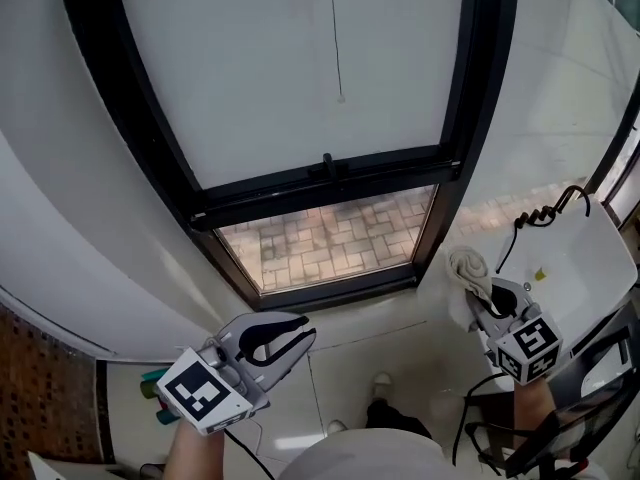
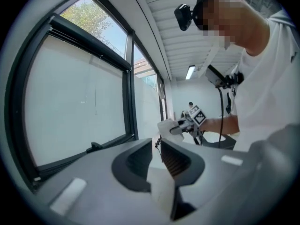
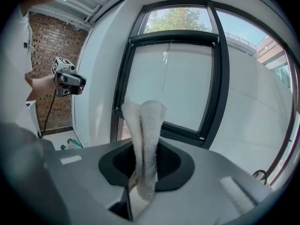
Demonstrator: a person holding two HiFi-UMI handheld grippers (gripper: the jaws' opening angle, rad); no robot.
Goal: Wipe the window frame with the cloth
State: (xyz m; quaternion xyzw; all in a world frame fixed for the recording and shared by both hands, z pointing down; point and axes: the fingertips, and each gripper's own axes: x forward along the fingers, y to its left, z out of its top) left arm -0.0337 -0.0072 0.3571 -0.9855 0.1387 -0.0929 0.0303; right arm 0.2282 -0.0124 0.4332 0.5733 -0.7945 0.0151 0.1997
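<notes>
We hold left hand-held gripper (image 1: 295, 340) low at our left, jaws narrowly apart, nothing between. Right hand-held gripper (image 1: 482, 293) out at our right, jaws clamped on cloth (image 1: 468, 268), fold sticking out past tips. Both point forward.

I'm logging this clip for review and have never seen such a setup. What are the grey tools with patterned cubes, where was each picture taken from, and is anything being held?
There is no robot here: a person holds a two-jaw gripper in each hand. The head view looks down from a camera on the person's head. The other two views ride on the grippers and look along their jaws. The right gripper is clamped on a white cloth. The left gripper holds nothing, its jaws slightly apart. Ahead is the black window frame; the cloth is not yet on it.
</notes>
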